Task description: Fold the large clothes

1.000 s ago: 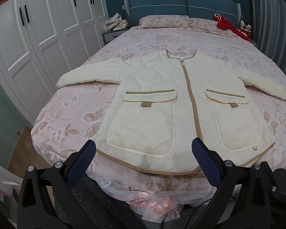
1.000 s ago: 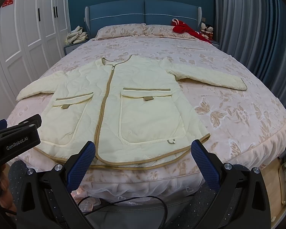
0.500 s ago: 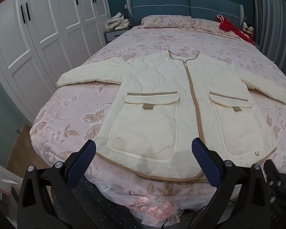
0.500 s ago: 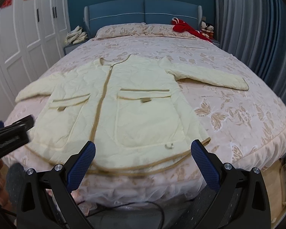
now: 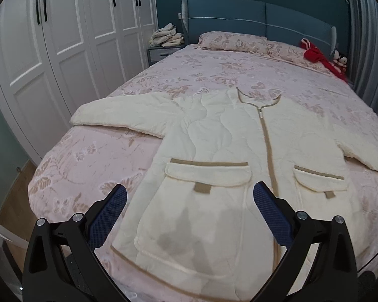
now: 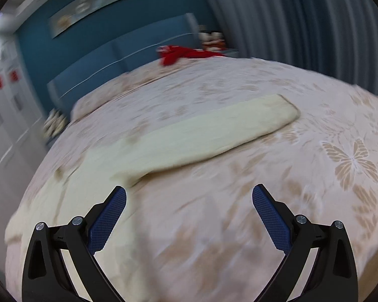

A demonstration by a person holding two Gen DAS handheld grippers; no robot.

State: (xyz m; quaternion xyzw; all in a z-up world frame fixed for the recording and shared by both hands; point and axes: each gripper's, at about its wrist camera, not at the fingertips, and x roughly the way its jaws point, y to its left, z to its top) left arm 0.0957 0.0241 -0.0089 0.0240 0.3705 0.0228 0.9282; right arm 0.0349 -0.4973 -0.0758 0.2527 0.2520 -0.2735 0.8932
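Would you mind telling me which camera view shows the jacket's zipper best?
The left wrist view: the zipper runs sharp and unobstructed down the jacket, from the collar towards the hem. The right wrist view is motion-blurred and shows mainly one sleeve; no zipper is discernible there.

Both grippers look like the same build. The left gripper [image 5: 189, 196] has two matte black plastic arms, each with a long teardrop cutout near the base and a pair of shiny silver screw heads up by the joints. The fingertips [image 5: 107, 217] are faced with dark blue pads in a fine diamond mesh texture. The right gripper [image 6: 189, 196] is the same: black frame, silver screws, blue textured pads [image 6: 272, 217]. No cables or lettering I can make out on either.
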